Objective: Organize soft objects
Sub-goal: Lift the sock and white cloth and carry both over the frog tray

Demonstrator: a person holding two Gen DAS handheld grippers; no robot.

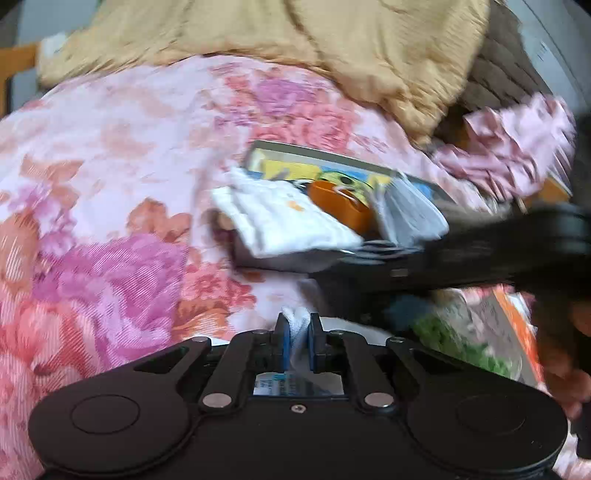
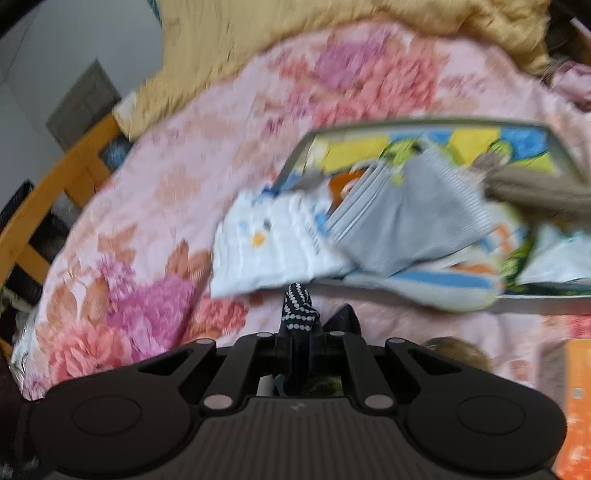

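My left gripper is shut on a white cloth piece, low over the floral bedspread. My right gripper is shut on a dark sock with white dots. Ahead lies a flat tray with a colourful cartoon print, also in the left wrist view. On it lie a white sock, a grey sock, a brown sock and a striped one. The right gripper's black body crosses the left wrist view.
A tan quilt is heaped at the far side. Pink crumpled cloth lies at the right. An orange box sits at the right edge. A wooden bed frame runs along the left.
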